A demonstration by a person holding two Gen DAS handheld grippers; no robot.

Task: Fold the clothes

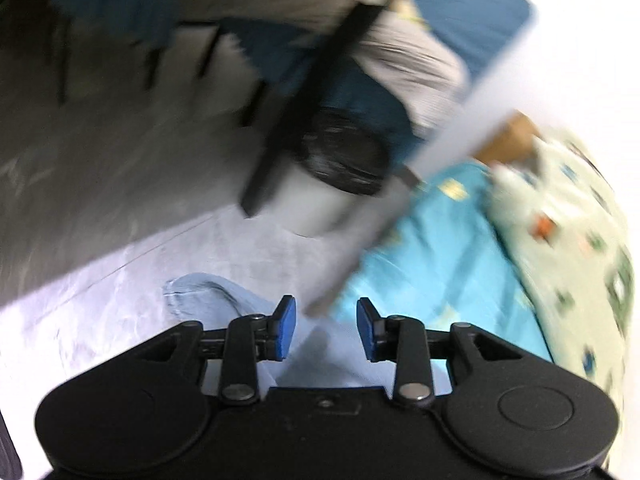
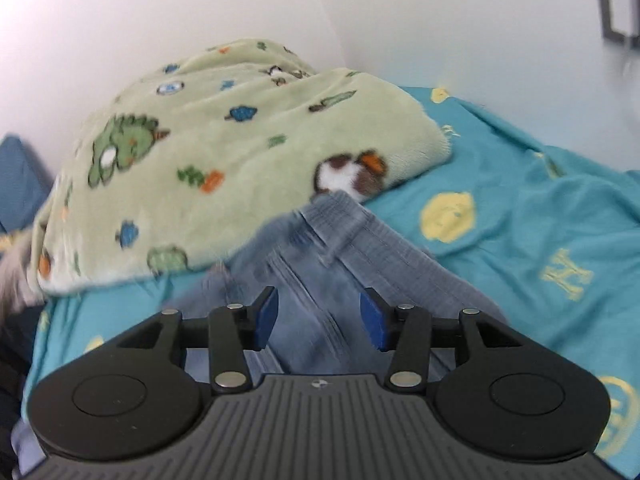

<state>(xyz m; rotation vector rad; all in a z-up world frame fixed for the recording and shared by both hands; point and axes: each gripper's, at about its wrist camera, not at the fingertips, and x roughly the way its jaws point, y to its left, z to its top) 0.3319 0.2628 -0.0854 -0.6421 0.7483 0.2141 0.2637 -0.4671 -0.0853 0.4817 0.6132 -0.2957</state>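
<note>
Left tongs (image 1: 326,328): blue pads (image 1: 286,330) parted, nothing clamped between them. Beyond and below the gap — pale blue cloth (image 1: 208,292), bunched just ahead of the left pad; whether part of the jeans cannot be told through the blur. Ahead and to the right of these tongs: turquoise bed sheet (image 1: 432,248) with yellow prints, and past it, further right, pale green blanket (image 1: 576,232) heaped up. Ahead and to the left: grey floor (image 1: 100,168), dark round bin-like object (image 1: 344,156), blurred dark legs of furniture.

Right tongs (image 2: 320,318): pads (image 2: 266,318) standing apart, gripping nothing. Directly beneath and ahead of the gap — blue jeans (image 2: 320,264), lying on the bed sheet (image 2: 540,208) and running away from the tongs; seams visible along the length, far end touching the edge of the blanket (image 2: 208,140). Pads hang over the denim; contact cannot be told. Blanket located ahead and to the left of the right tongs, printed with green dinosaurs and small coloured figures, piled against white wall (image 2: 200,8). Sheet exposed to the right of the jeans, carrying round yellow prints and lettering.
</note>
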